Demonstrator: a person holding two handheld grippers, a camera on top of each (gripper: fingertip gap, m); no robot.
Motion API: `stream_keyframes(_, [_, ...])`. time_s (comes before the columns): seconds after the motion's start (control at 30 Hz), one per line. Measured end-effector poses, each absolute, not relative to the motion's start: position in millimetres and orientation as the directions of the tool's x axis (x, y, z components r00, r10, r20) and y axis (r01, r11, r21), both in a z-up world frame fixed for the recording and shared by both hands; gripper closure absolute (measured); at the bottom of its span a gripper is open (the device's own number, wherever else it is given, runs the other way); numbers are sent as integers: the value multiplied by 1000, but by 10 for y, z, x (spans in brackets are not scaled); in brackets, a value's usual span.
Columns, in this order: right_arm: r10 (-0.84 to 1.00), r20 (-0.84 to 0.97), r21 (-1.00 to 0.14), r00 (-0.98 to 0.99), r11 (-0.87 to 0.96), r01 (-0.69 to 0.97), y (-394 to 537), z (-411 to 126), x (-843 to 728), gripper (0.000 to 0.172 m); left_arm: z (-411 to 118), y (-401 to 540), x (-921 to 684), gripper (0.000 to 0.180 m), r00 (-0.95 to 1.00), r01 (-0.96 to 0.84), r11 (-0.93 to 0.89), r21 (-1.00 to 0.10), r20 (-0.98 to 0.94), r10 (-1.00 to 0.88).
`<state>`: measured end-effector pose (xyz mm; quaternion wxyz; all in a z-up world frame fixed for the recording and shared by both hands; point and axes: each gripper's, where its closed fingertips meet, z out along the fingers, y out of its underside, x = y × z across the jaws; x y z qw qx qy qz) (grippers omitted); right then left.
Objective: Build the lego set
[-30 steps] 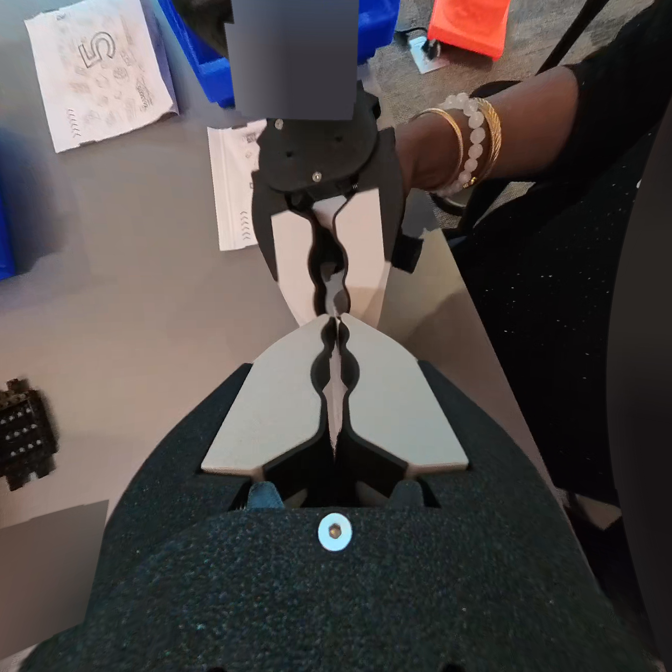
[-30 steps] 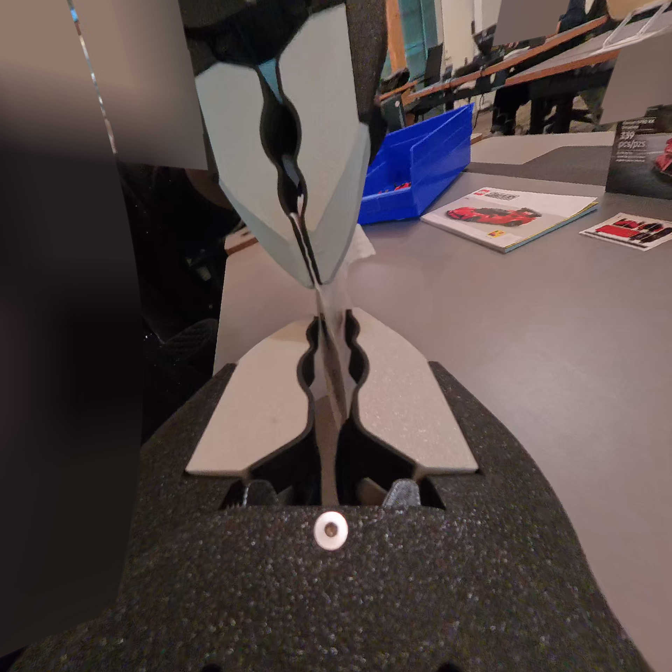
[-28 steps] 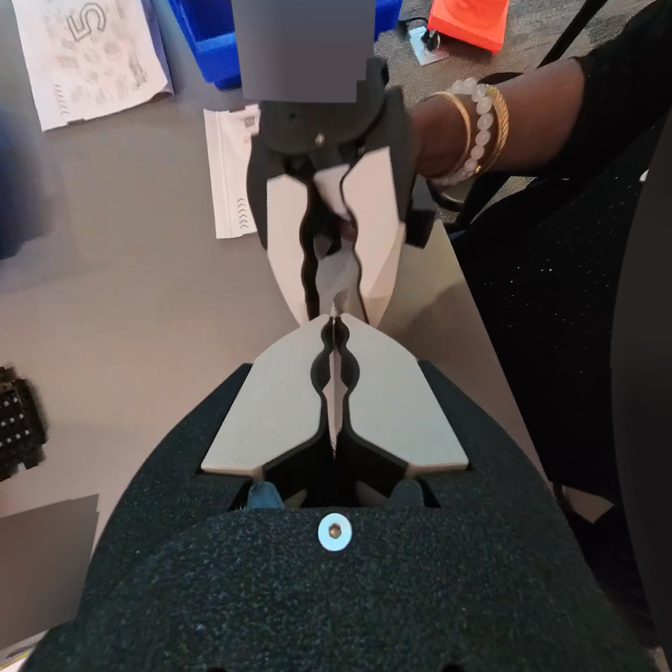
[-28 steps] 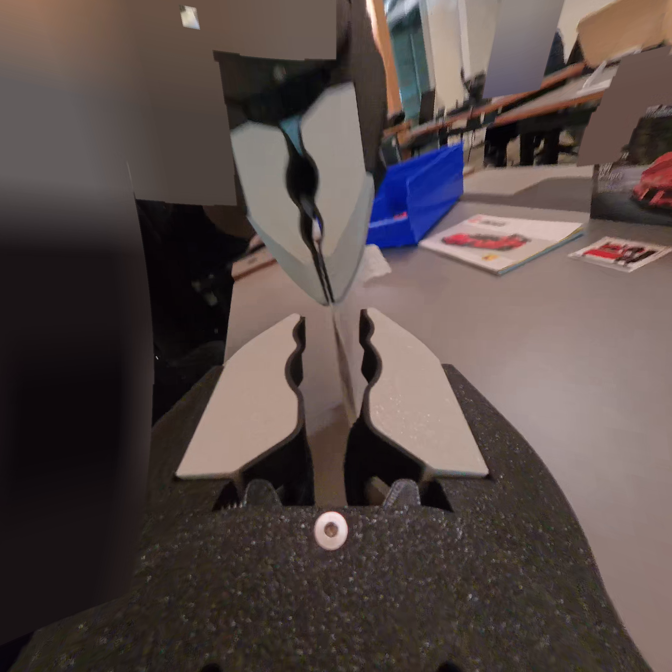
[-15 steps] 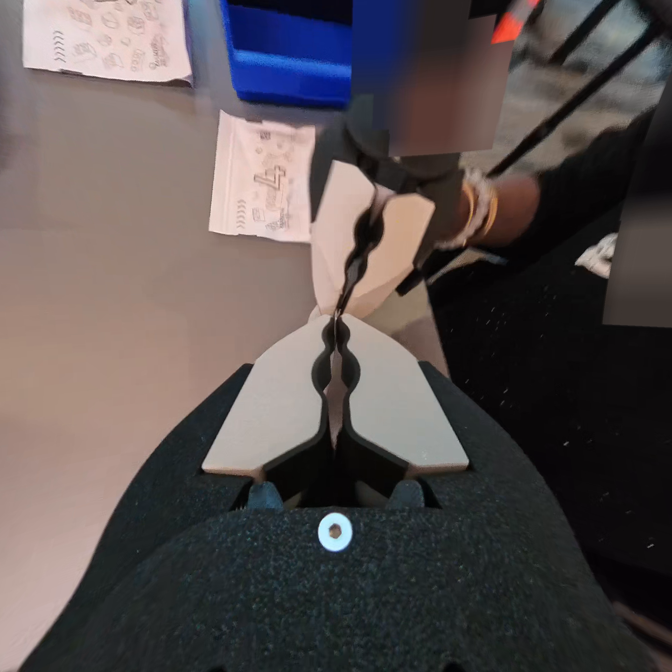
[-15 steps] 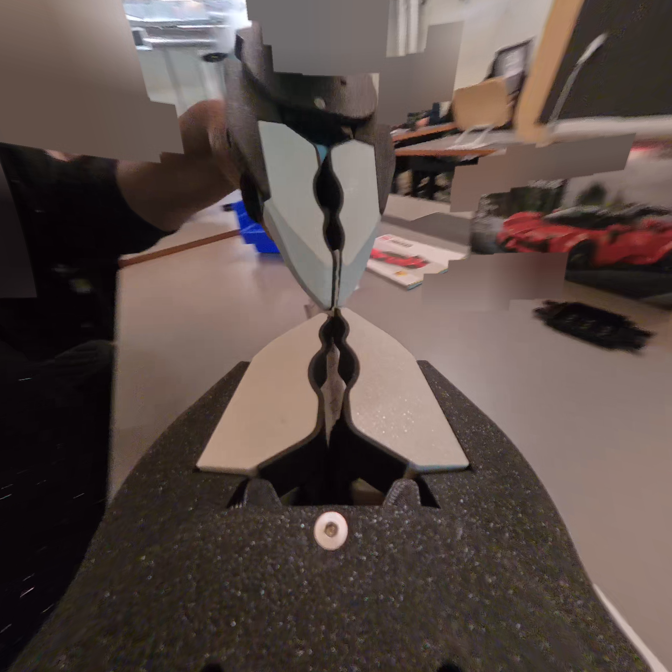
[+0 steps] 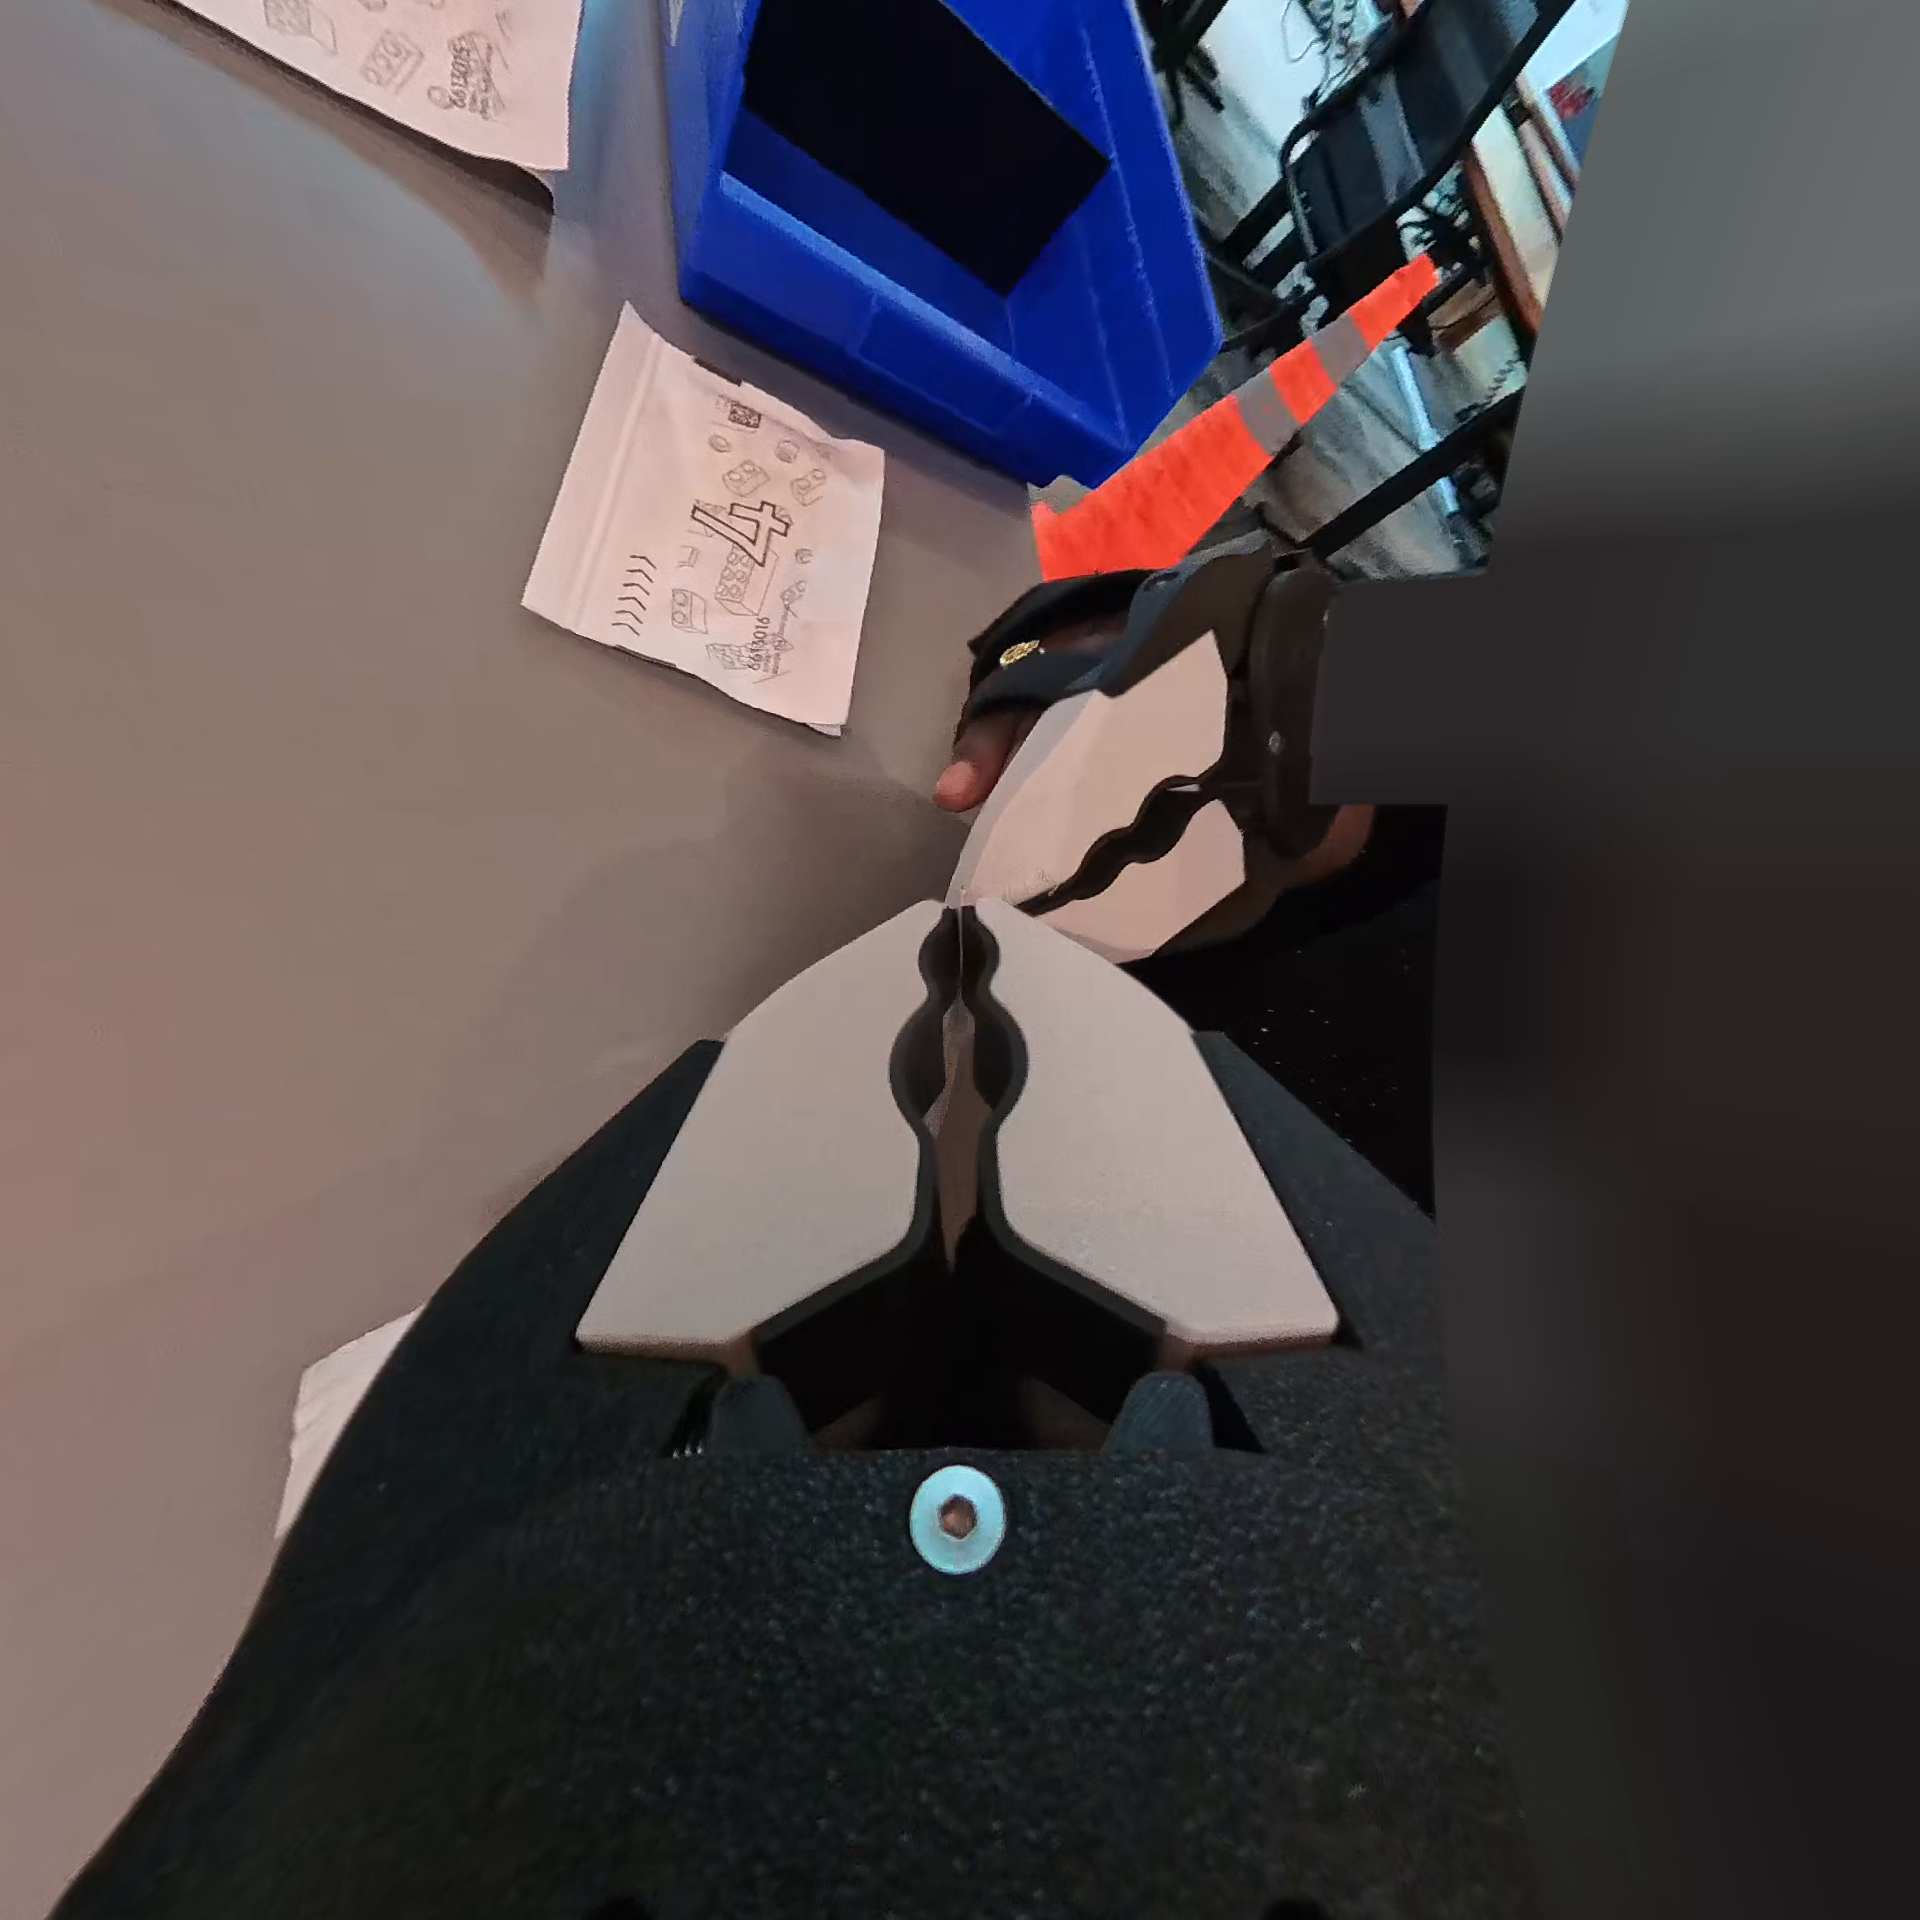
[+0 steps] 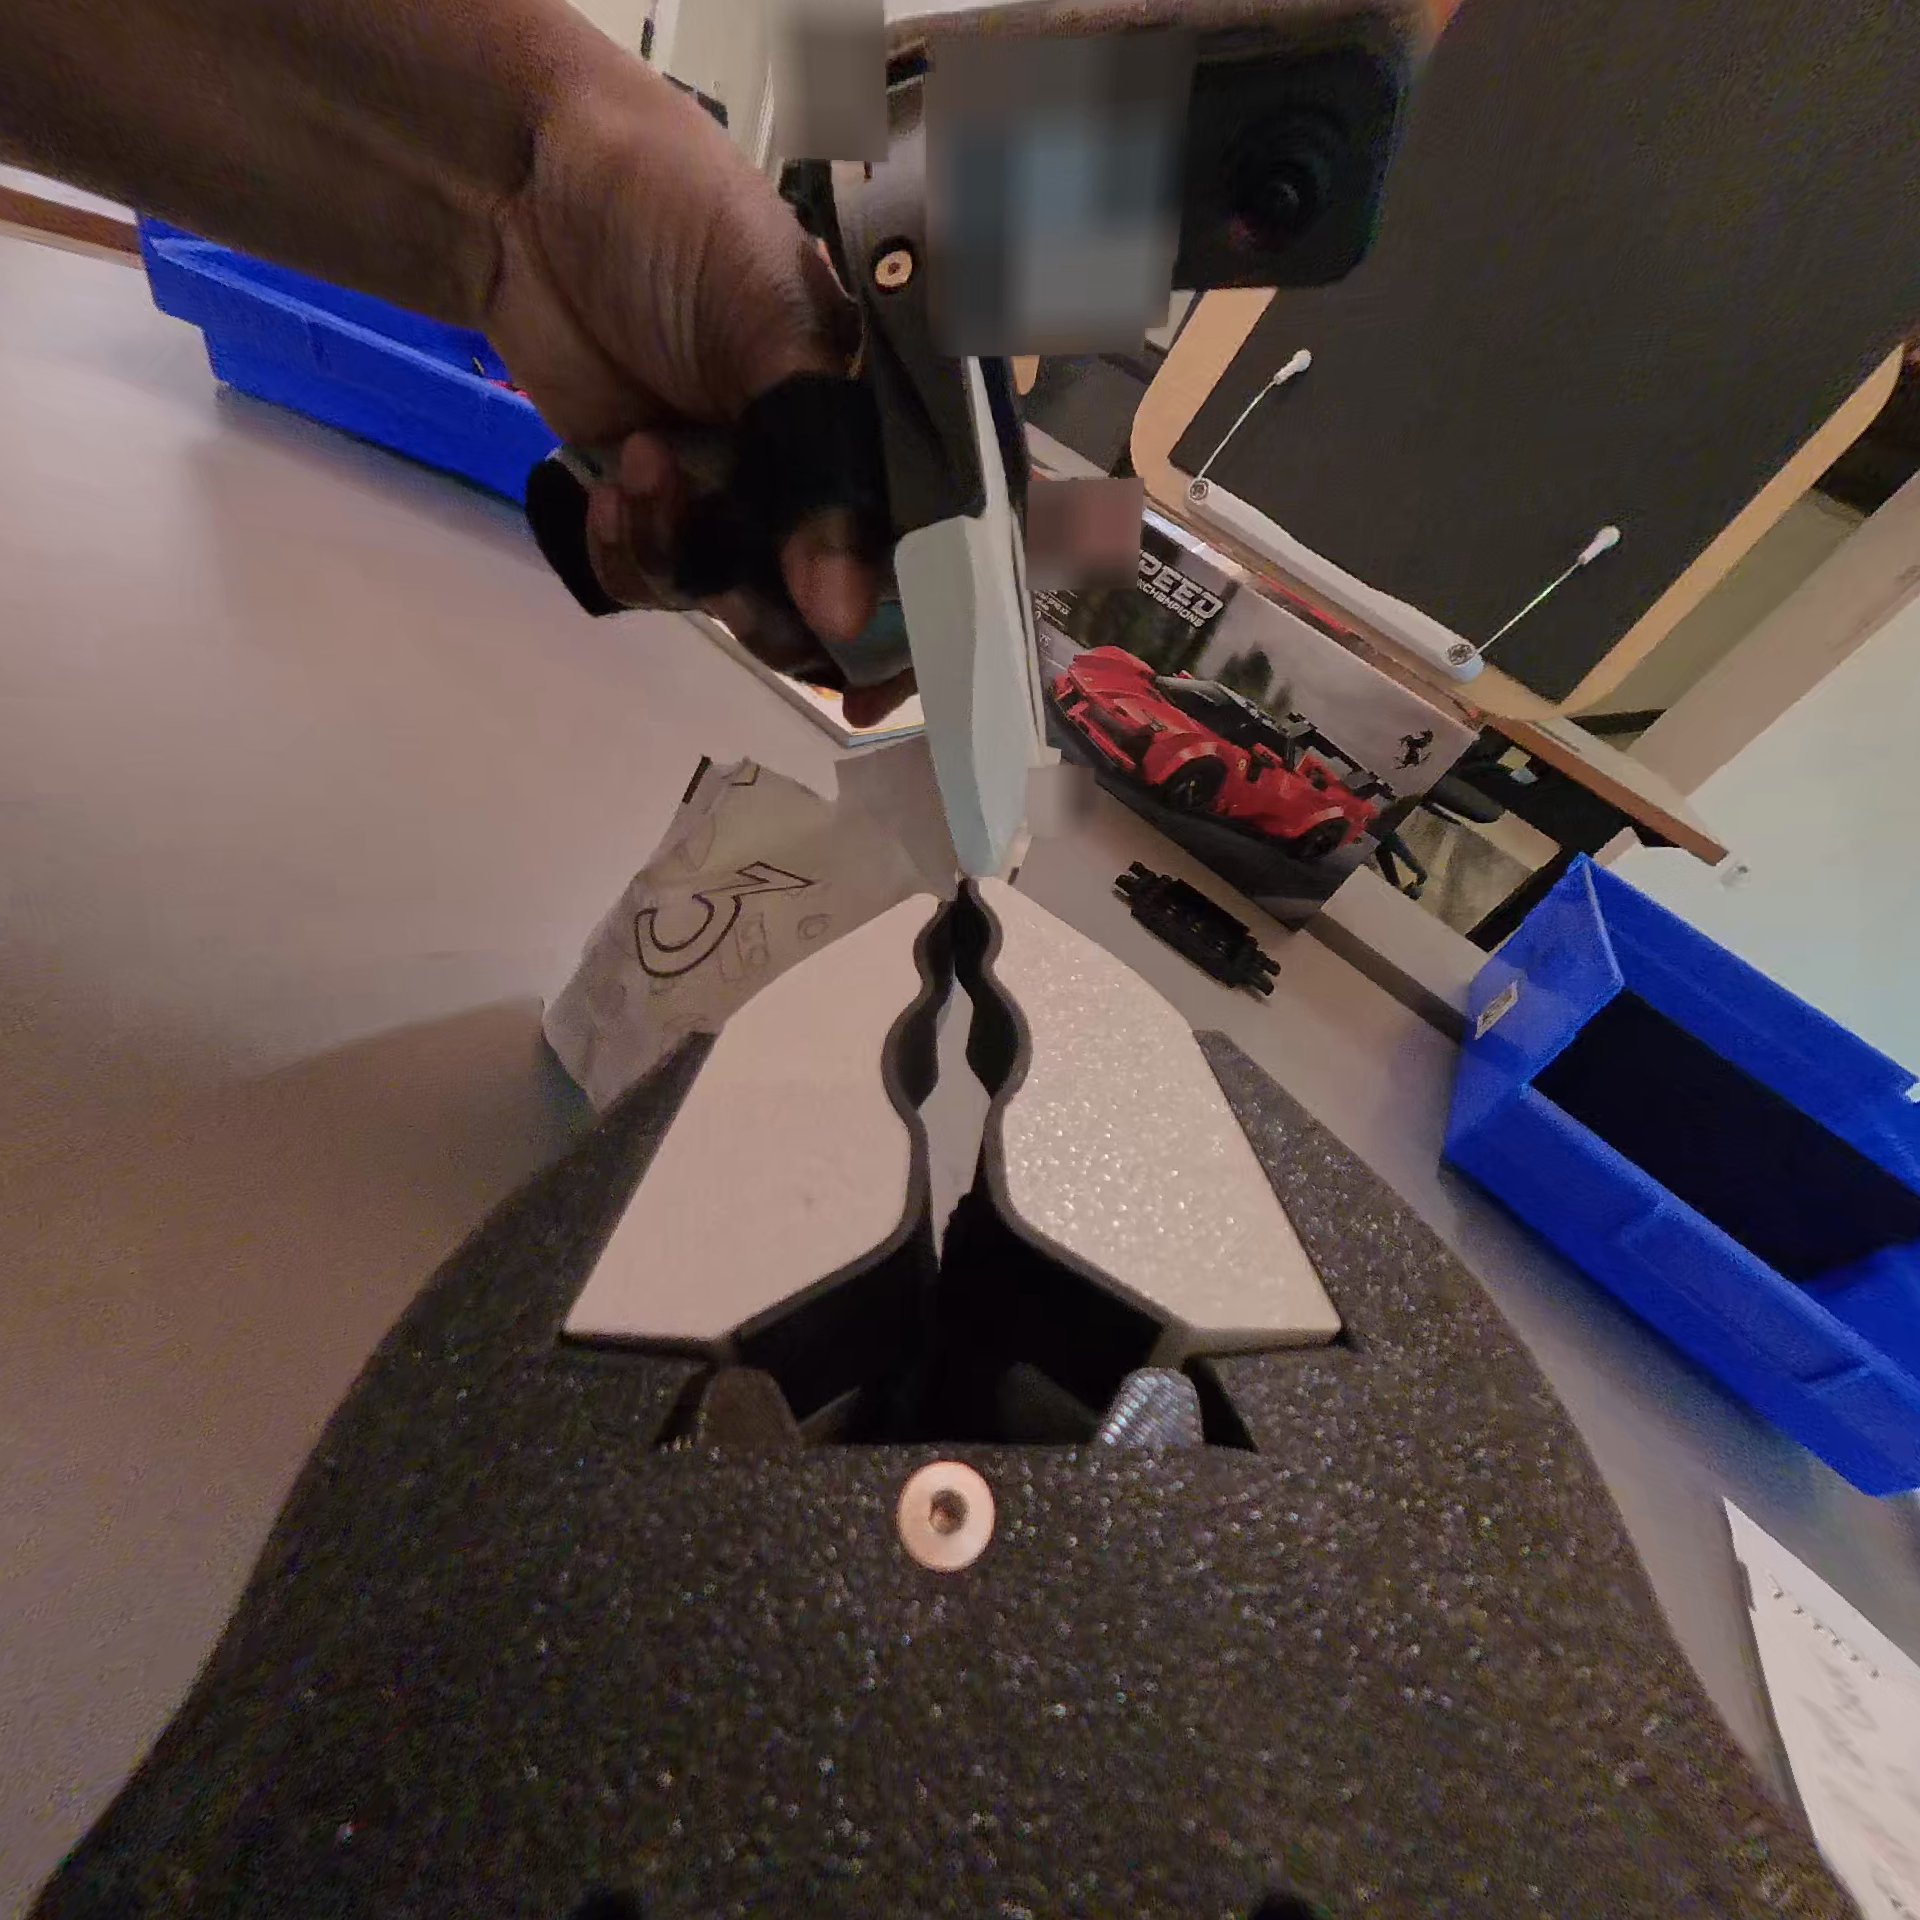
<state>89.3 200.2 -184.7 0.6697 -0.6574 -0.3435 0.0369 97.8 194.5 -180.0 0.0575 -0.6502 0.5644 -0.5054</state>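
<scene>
Both grippers meet tip to tip above a grey table (image 8: 260, 727), each clamped on the same white paper bag (image 8: 717, 935). The left gripper (image 7: 961, 914) has its jaws closed on a thin edge of the bag, which shows as a pale sliver running down the slot between the fingers. The right gripper (image 8: 966, 894) is likewise closed on the bag; from its own view the bag hangs out at 10 o'clock of the tips, printed side up and clear of the table. Held at two points so near each other, the paper between them looks taut, a hold that suits pulling it apart.

In the left view a second bag (image 7: 717, 540) lies flat at 11 o'clock, with a blue bin (image 7: 935, 312) beyond it at 12. In the right view a black brick piece (image 8: 1195, 925) lies at 2 o'clock, just before a boxed car set (image 8: 1299, 748), and another bin (image 8: 1662, 1195) sits at 3.
</scene>
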Motion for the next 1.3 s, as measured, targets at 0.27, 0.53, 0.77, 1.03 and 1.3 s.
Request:
stream_keyframes(0.27, [572,338,-940,747,163,301,1965,-1783,872,171,-1733,1990,965,180,-135,-676,-264,-688,467,-874])
stream_keyframes(0.53, [775,-131,-983,619,-183,22,2036,-1919,722,128,-1750,1925,1013,180,-134,-670,-365,-647,589,-797])
stream_keyframes(0.77, [811,-265,-959,522,-281,-50,2072,-1974,614,171,-1740,1898,1043,171,-174,-659,-351,-666,588,-790])
stream_keyframes(1.03, [837,-258,-954,482,-301,12,2049,-1992,629,172,-1898,1927,771,151,-341,-759,158,-632,180,-922])
stream_keyframes(1.3, [820,-68,-979,569,-166,122,2046,-1995,659,171,-1854,1937,824,180,-279,-677,-20,-736,281,-918])
